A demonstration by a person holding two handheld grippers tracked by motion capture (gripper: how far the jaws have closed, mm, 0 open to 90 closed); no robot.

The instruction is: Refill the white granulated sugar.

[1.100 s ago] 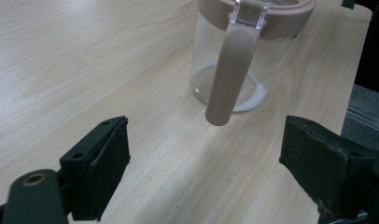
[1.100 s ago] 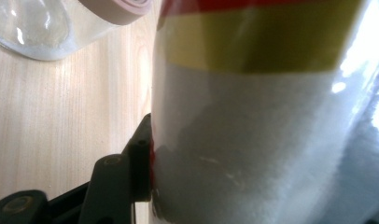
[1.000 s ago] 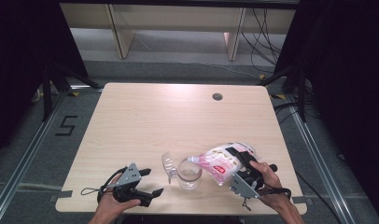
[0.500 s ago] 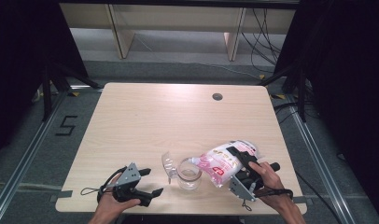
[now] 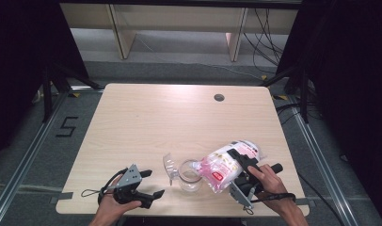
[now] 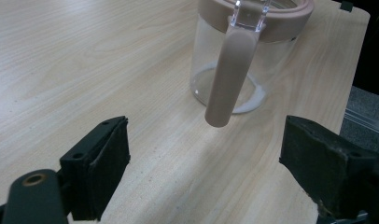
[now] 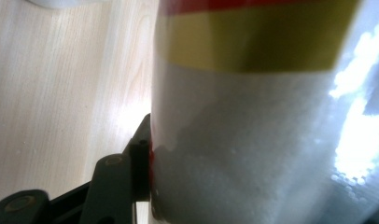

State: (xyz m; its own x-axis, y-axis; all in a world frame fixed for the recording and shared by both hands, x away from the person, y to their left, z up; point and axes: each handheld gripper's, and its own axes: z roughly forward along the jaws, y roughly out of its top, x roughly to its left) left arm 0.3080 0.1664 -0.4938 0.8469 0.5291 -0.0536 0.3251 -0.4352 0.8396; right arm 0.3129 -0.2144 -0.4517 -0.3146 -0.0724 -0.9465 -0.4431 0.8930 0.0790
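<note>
Bag: a clear plastic bag [image 5: 226,165] of white grains with pink, red and yellow print is held tilted, its open mouth lowered over the jar rim; in the right gripper view its wall is pressed right against the lens.
Right gripper: the right gripper [image 5: 240,165] is seen clamped on the bag, one black jaw laid flat against its side; it is held by the right hand [image 5: 269,181] near the table's front right.
Jar: a clear glass jar [image 5: 189,175] with a tan rim is stood upright on the table near the front edge, just left of the bag; white grains are seen on its bottom in the left gripper view.
Lid: a clear hinged lid [image 5: 169,165] is swung open to the jar's left.
Left gripper: the left gripper [image 5: 149,186] is rested on the table [image 5: 147,122] at front left, jaws spread wide apart with nothing between, pointed at the jar.
Clasp: a tan clasp [image 6: 227,79] is hung down the jar's side.
</note>
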